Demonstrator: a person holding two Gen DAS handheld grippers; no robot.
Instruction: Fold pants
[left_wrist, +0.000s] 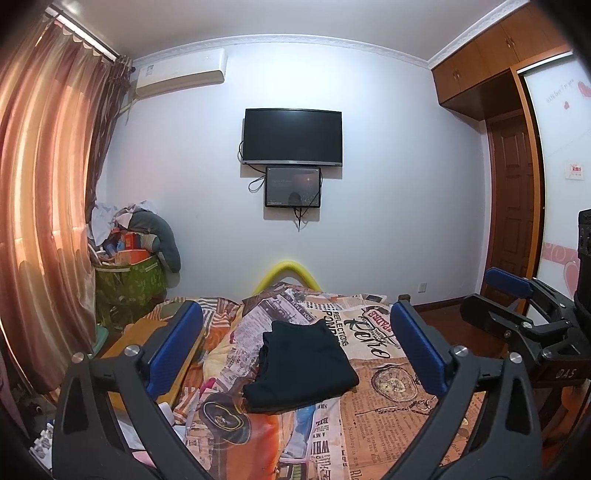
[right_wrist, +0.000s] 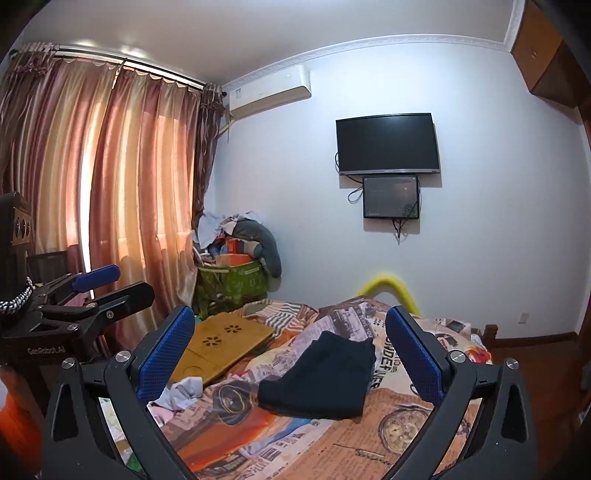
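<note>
The black pants (left_wrist: 303, 365) lie folded into a compact rectangle on the bed's newspaper-print cover (left_wrist: 388, 398), also seen in the right wrist view (right_wrist: 321, 376). My left gripper (left_wrist: 295, 310) hovers level in front of them with its blue pads (left_wrist: 177, 343) spread wide, and nothing is pressed between them. My right gripper (right_wrist: 291, 314) is likewise open and empty, with the pants ahead between its fingers (right_wrist: 413, 354). Each gripper shows side-on in the other's view: the right one (left_wrist: 480, 291) at the far right, the left one (right_wrist: 135, 282) at the far left.
A wooden lap tray (right_wrist: 221, 343) lies on the bed's left side, with a crumpled pale cloth (right_wrist: 184, 391) near it. A green basket heaped with clothes (right_wrist: 232, 284) stands by the curtains (right_wrist: 110, 184). A yellow padded rail (left_wrist: 291, 273) marks the bed's far end.
</note>
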